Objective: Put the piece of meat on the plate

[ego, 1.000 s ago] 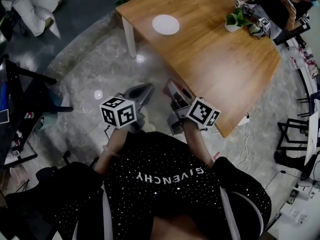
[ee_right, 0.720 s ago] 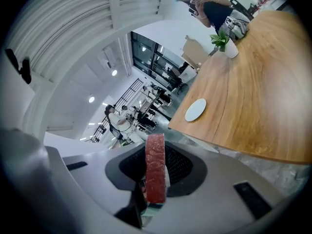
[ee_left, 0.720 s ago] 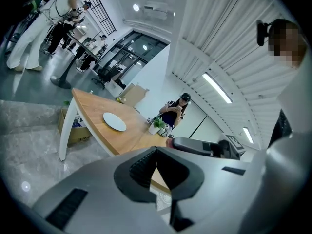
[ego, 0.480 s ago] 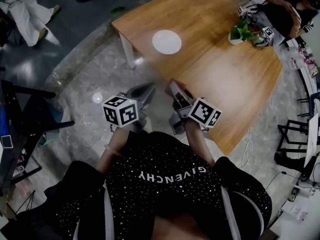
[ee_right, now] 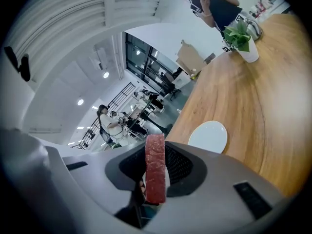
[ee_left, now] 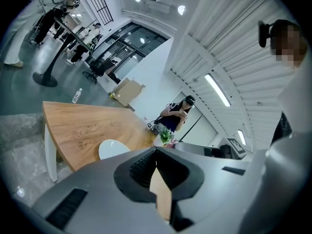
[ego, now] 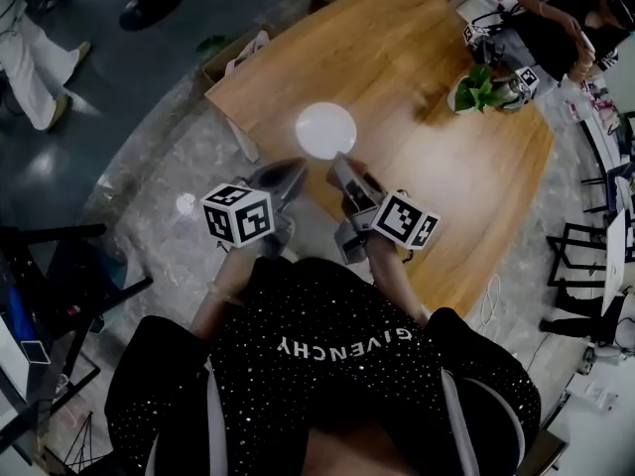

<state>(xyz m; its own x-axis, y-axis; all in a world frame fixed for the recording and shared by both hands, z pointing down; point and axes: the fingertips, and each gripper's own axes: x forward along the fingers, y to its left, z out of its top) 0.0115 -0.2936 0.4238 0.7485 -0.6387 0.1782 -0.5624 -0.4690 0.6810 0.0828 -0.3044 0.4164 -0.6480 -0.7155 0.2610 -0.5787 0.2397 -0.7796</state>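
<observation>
My right gripper (ee_right: 156, 156) is shut on a red slab of meat (ee_right: 155, 167), which stands upright between its pads. From the head view it (ego: 340, 164) hovers at the near edge of the wooden table (ego: 437, 167), just short of the round white plate (ego: 325, 130). That plate (ee_right: 208, 136) lies empty on the wood ahead and to the right of the meat. My left gripper (ego: 291, 170) hangs beside the right one, over the floor at the table's corner. Its jaws (ee_left: 156, 155) meet at the tips with nothing held, and the plate (ee_left: 113, 148) is just beyond them.
A potted plant (ego: 478, 89) in a white pot stands at the table's far right, where a seated person (ego: 561, 18) holds a phone. A white table leg (ego: 243, 142) is near my left gripper. Black furniture frames (ego: 60, 256) stand on the marble floor to the left.
Both grippers have moved forward together toward the table, so the plate now lies right in front of their tips. The meat stays held in the right gripper.
</observation>
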